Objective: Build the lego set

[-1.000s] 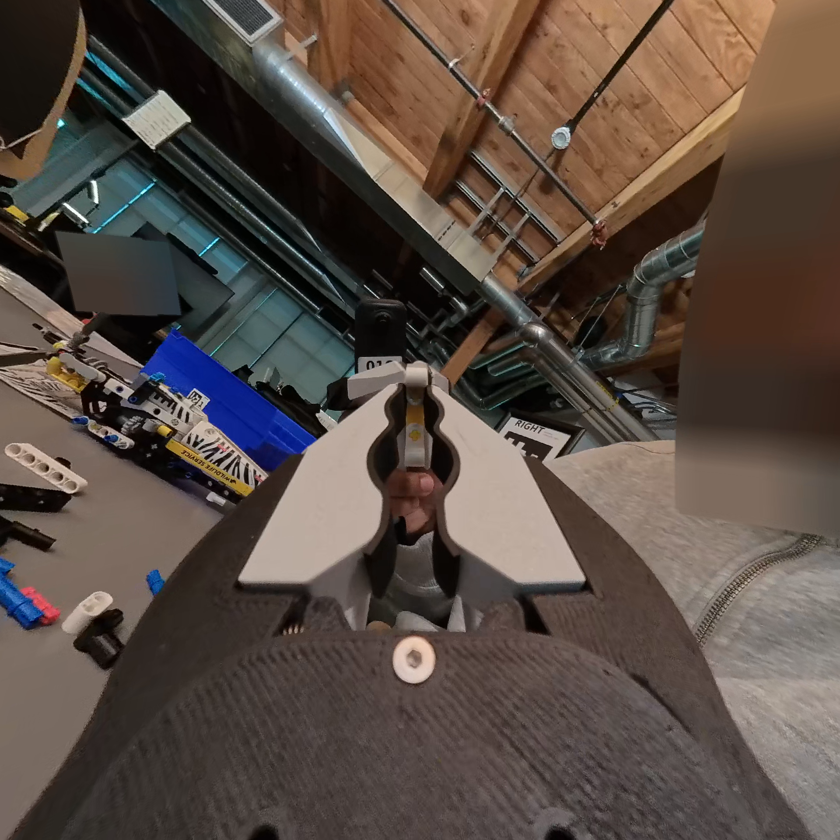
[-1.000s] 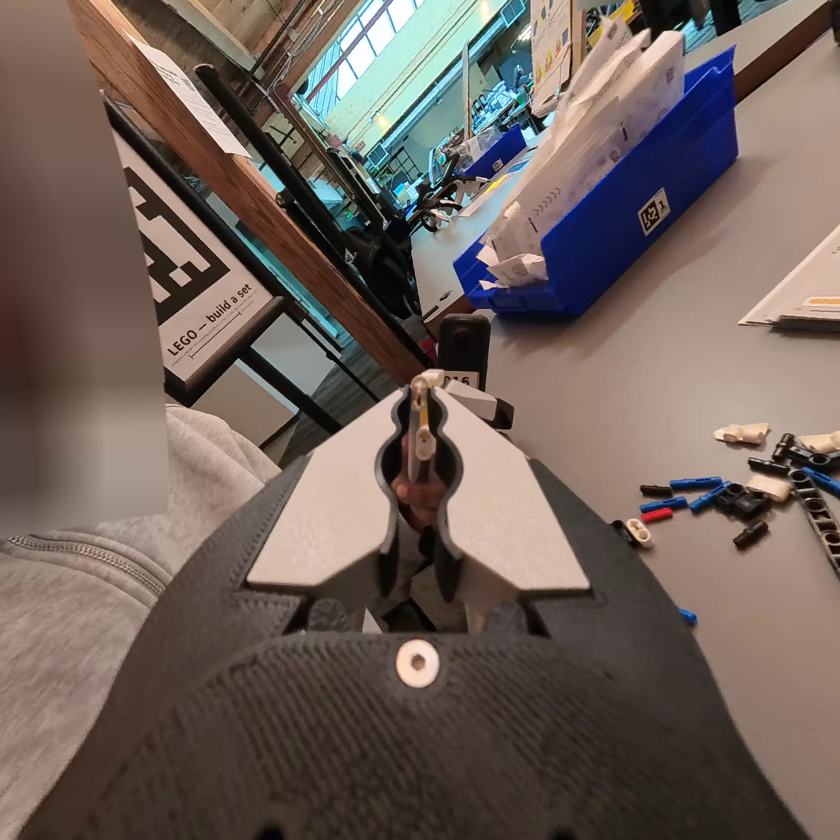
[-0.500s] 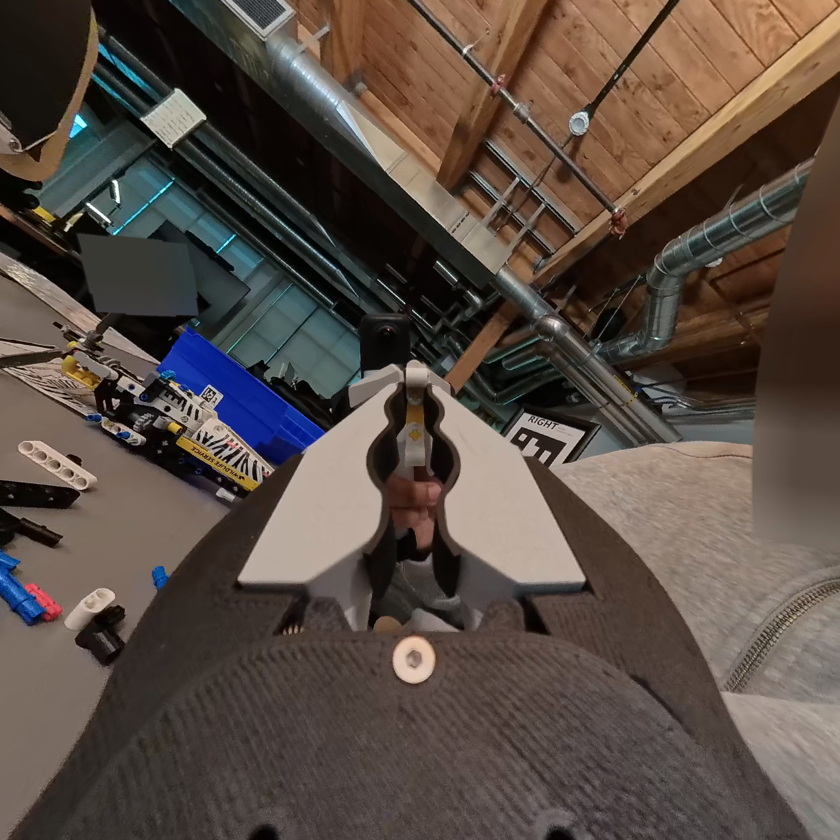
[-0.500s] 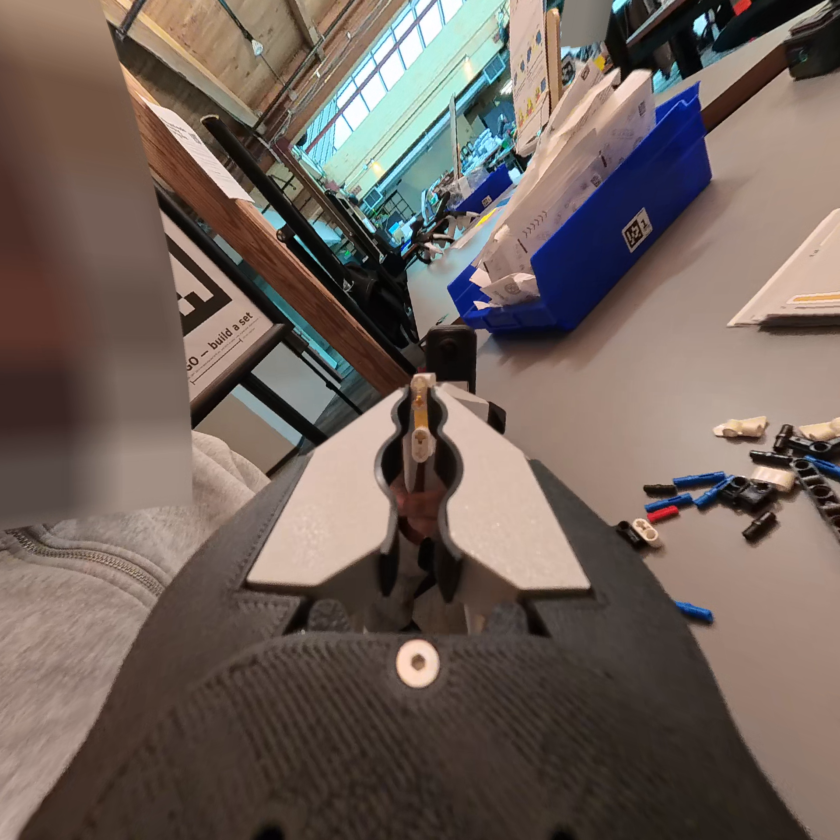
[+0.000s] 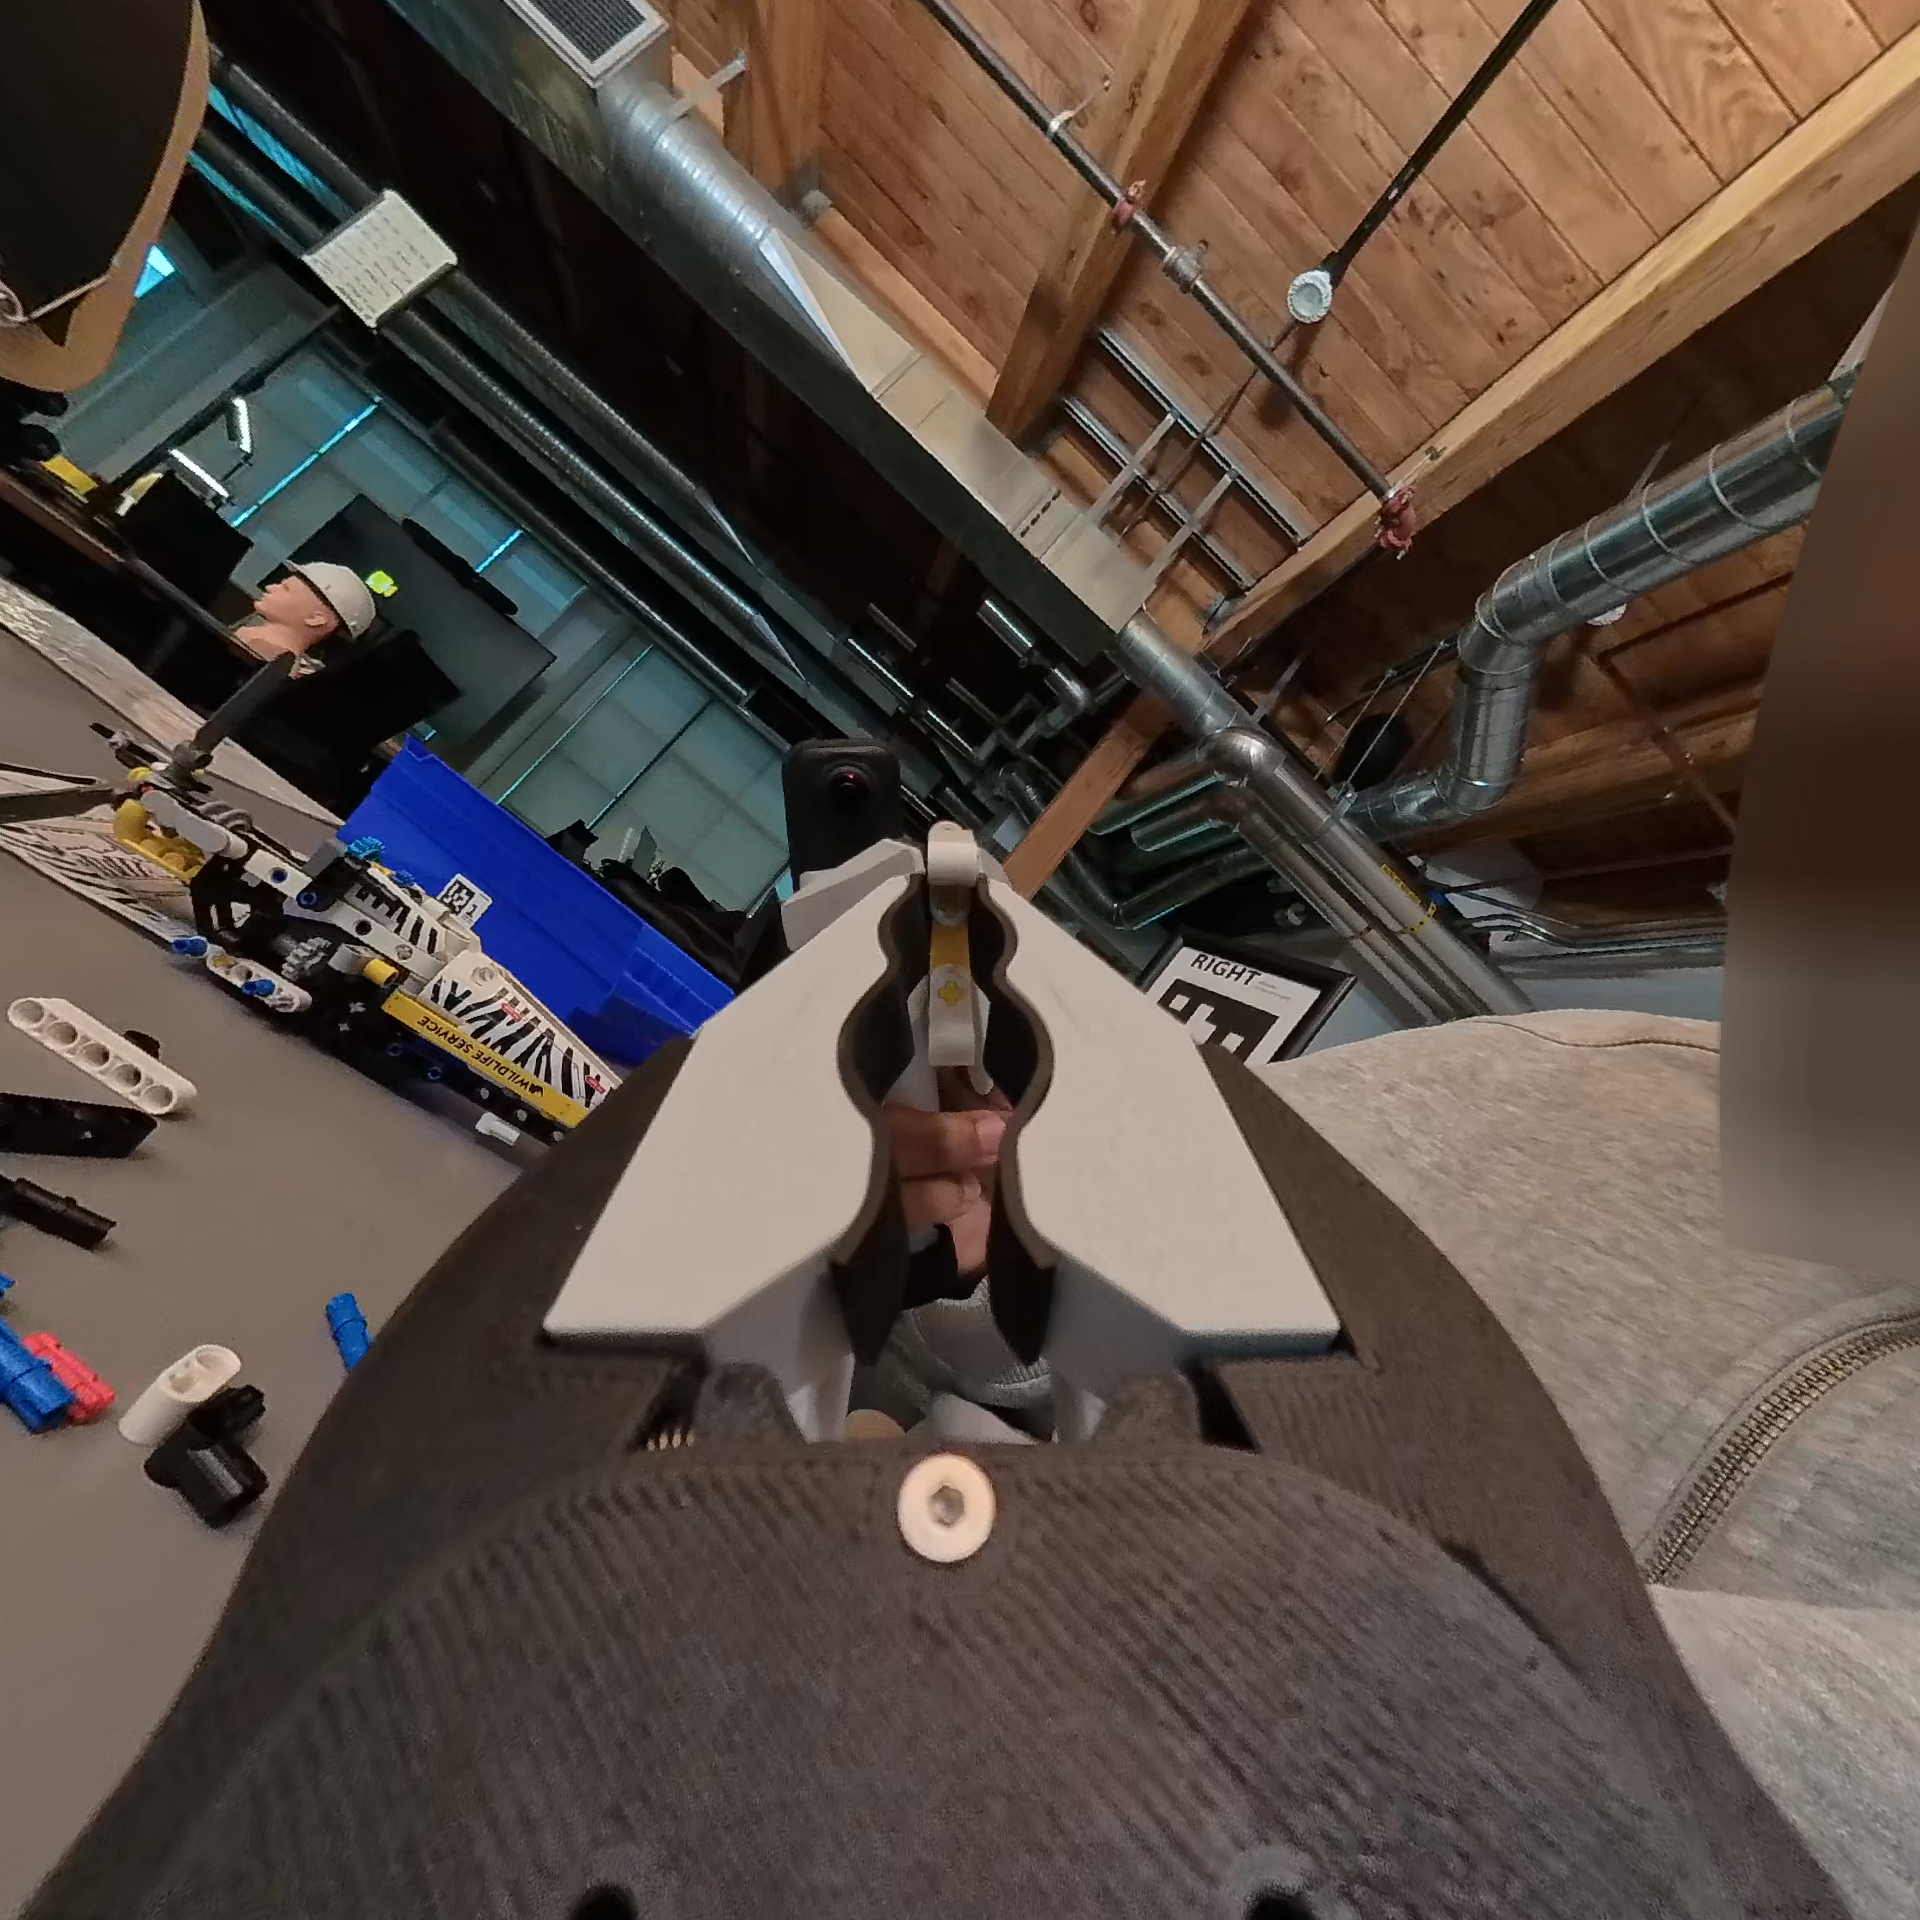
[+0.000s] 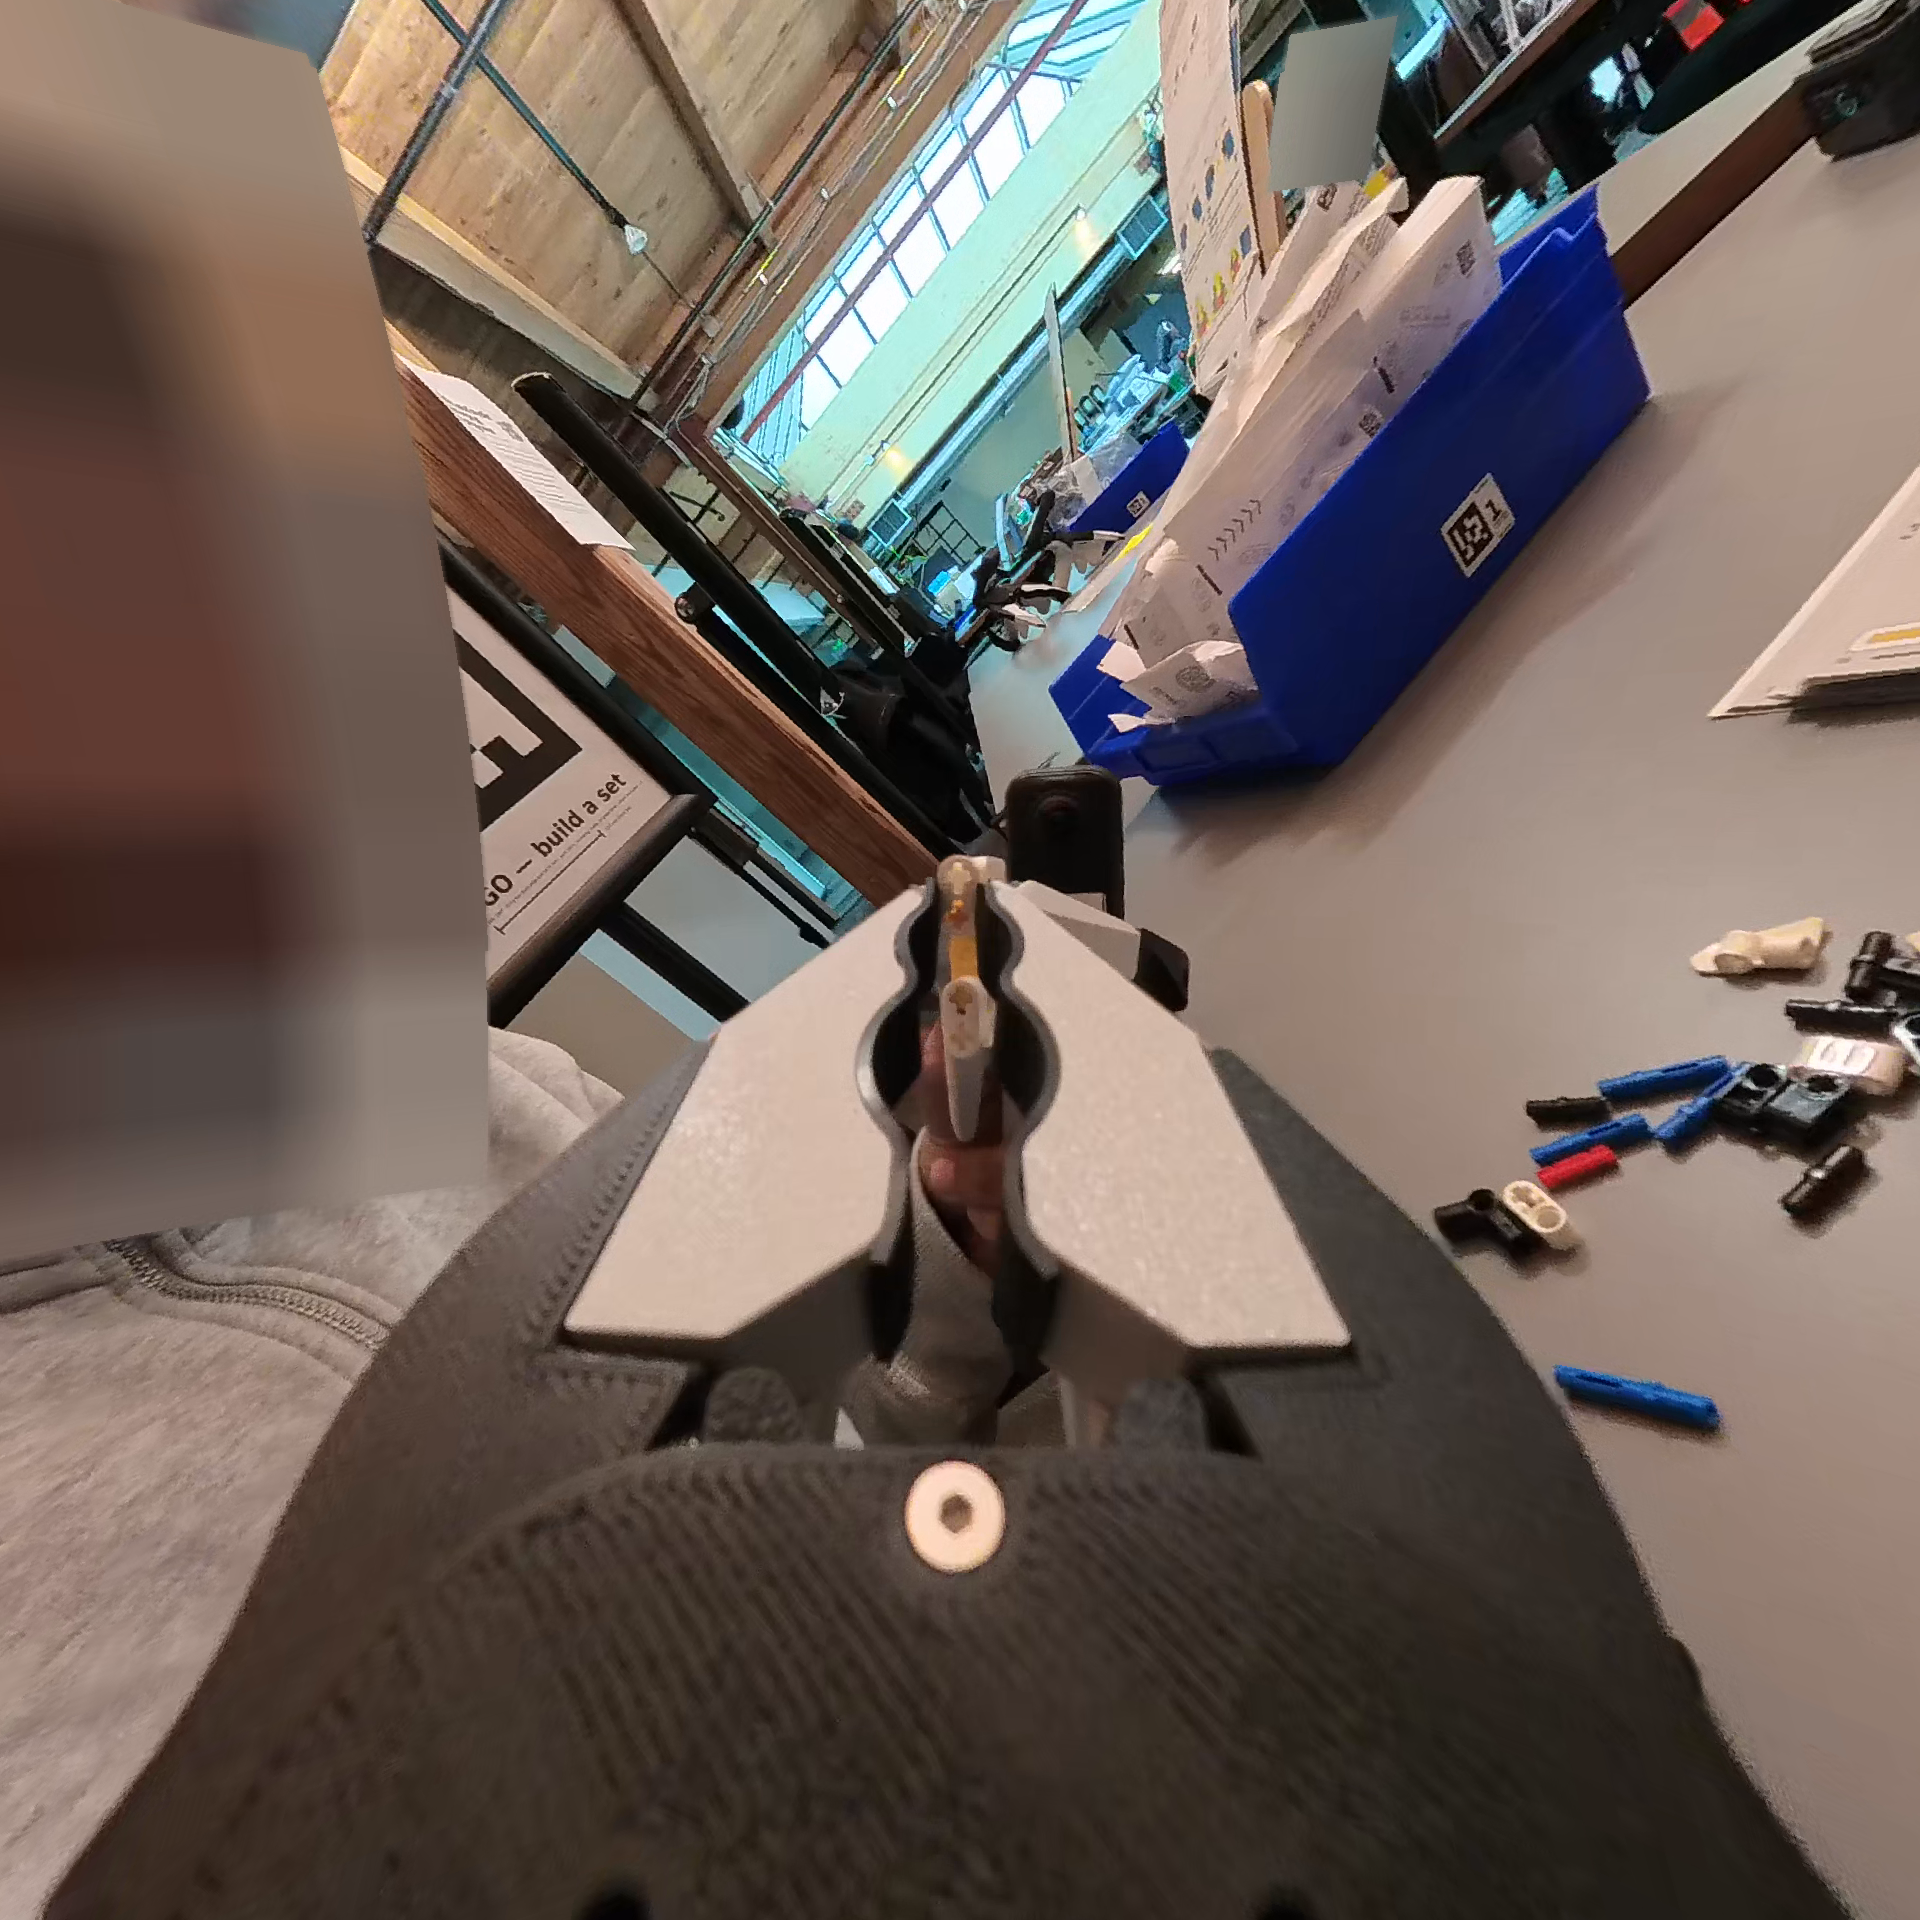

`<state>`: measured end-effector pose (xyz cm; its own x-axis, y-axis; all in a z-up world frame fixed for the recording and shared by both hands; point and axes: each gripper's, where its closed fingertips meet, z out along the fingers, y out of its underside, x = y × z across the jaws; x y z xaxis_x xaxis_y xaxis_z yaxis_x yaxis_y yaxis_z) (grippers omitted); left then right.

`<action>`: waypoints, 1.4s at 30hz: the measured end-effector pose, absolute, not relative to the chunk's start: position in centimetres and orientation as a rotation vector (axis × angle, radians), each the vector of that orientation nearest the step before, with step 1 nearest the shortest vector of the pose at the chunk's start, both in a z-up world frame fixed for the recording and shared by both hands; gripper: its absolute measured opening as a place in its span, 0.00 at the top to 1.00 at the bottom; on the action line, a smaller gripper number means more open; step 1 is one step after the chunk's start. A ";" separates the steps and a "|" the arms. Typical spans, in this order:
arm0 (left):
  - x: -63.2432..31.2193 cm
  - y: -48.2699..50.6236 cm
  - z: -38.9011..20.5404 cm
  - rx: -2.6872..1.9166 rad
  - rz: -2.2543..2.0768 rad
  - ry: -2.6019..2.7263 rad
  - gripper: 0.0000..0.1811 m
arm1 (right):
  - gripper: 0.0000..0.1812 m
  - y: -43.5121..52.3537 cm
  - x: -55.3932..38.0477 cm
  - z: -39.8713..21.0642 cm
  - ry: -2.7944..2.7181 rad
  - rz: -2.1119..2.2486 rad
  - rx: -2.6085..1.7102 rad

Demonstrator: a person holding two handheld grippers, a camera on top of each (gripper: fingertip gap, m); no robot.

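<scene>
My left gripper (image 5: 948, 868) and my right gripper (image 6: 961, 894) are held in the air tip to tip in front of a person in a grey hoodie. Both are shut on one small piece (image 5: 948, 987): white connectors joined by a yellow axle. The same piece shows between the jaws in the right wrist view (image 6: 966, 997). The right gripper's black camera (image 5: 842, 810) shows behind the tips, and the left gripper's camera (image 6: 1065, 831) shows likewise. A part-built zebra-striped model (image 5: 364, 935) stands on the grey table (image 5: 260, 1195) at the left.
Loose parts lie on the table: a white beam (image 5: 99, 1055), black pieces (image 5: 208, 1455), blue and red pins (image 6: 1621, 1122), a single blue pin (image 6: 1631, 1397). A blue bin (image 6: 1403, 592) of paper bags stands behind, with an instruction booklet (image 6: 1839, 634) to its right. Left and right tips are no more than a few centimetres apart. From either gripper's tips it is about 15 centimeters to the single blue pin (image 6: 1631, 1397).
Both grippers stay shut together on the white and yellow piece. The pair has tilted and shifted slightly, so the background has slid a little in both views.
</scene>
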<state>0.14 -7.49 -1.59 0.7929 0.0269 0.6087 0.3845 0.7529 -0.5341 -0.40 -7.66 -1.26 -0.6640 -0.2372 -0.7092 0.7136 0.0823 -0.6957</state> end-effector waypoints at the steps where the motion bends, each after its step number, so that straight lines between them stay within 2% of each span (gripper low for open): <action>1: 0.1 -7.5 -1.6 -0.704 -0.210 -0.636 0.98 | 0.98 -7.6 -0.4 -1.3 1.633 -1.670 0.485; 42: 0.0 -7.0 -2.5 -0.782 -0.200 -0.662 0.97 | 0.98 -7.8 -0.1 -2.6 1.650 -1.580 0.549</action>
